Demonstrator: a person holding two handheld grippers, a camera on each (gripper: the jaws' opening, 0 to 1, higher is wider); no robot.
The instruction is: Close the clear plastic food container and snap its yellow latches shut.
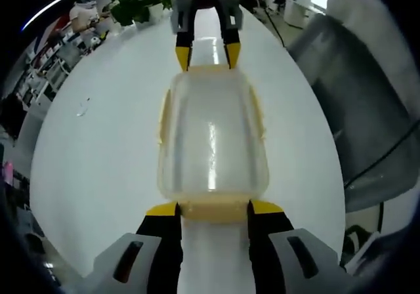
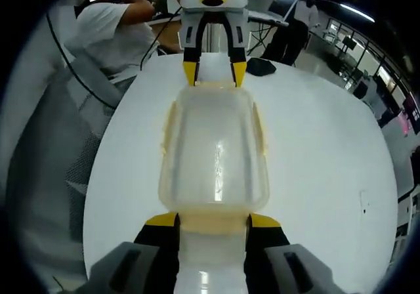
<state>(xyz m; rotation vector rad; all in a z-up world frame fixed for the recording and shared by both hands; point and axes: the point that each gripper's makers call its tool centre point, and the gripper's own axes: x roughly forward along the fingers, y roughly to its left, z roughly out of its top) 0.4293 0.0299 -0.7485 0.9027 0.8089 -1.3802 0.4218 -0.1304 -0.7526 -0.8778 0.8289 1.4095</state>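
The clear plastic food container (image 1: 213, 143) lies mid-surface on the white round surface (image 1: 98, 163), lid on. The left claw (image 1: 213, 209) and right claw (image 2: 213, 220) each stand apart, bracketing opposite end latches. Potted plants (image 1: 138, 5) stand at one edge; a seated person (image 2: 111, 31) is beyond another.

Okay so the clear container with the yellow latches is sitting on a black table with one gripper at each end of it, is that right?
Not quite: the table is white, not black, as the left gripper view shows. The rest holds: the clear container with yellow latches sits on it, with the left gripper at one end and the right gripper at the other.
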